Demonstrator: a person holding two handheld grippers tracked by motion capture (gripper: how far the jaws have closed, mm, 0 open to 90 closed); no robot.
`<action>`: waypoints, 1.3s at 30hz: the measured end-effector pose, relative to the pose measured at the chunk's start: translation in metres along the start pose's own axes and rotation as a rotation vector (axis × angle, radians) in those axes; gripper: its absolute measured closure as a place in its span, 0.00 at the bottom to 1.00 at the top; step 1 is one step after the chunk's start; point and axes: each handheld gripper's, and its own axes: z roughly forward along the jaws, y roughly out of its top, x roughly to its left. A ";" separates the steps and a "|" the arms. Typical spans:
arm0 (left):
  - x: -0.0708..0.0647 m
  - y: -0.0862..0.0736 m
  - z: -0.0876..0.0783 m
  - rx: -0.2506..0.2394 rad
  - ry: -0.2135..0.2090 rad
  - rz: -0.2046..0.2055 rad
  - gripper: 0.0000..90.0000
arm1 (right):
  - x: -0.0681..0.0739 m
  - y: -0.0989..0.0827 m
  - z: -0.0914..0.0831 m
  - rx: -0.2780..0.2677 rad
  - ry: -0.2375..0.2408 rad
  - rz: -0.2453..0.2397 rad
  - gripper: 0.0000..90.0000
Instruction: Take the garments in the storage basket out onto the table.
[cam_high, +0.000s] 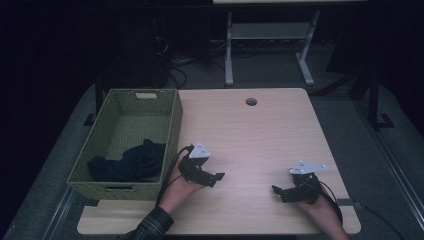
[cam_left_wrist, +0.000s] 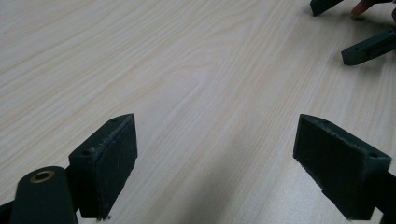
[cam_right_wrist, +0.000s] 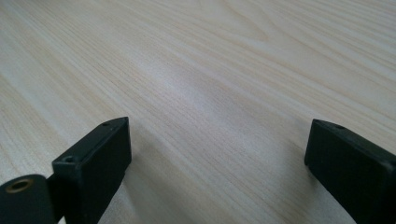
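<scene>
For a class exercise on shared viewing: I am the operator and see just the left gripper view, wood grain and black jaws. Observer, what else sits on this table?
Observer: A green basket stands at the table's left edge.
Operator: Anything in it?
Observer: Yes, a dark cloth lies bunched at its near end.
Operator: Is my left gripper near it?
Observer: It rests just right of the basket, jaws open.
Operator: And the right gripper?
Observer: Near the table's front right, jaws open, nothing between them.

Dim room, grey floor (cam_high: 280, 70), white-legged desk (cam_high: 270, 35) beyond the table (cam_high: 270, 130).
</scene>
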 end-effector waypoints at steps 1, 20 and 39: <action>0.000 0.001 0.000 -0.004 0.000 0.000 0.15 | 0.000 0.000 0.000 0.000 0.000 0.000 0.08; 0.000 0.013 -0.011 -0.026 -0.018 -0.004 0.15 | 0.000 0.000 0.000 0.000 0.000 0.000 0.08; 0.001 0.032 -0.024 -0.028 -0.046 0.020 0.15 | 0.000 0.000 0.000 -0.001 0.000 0.000 0.08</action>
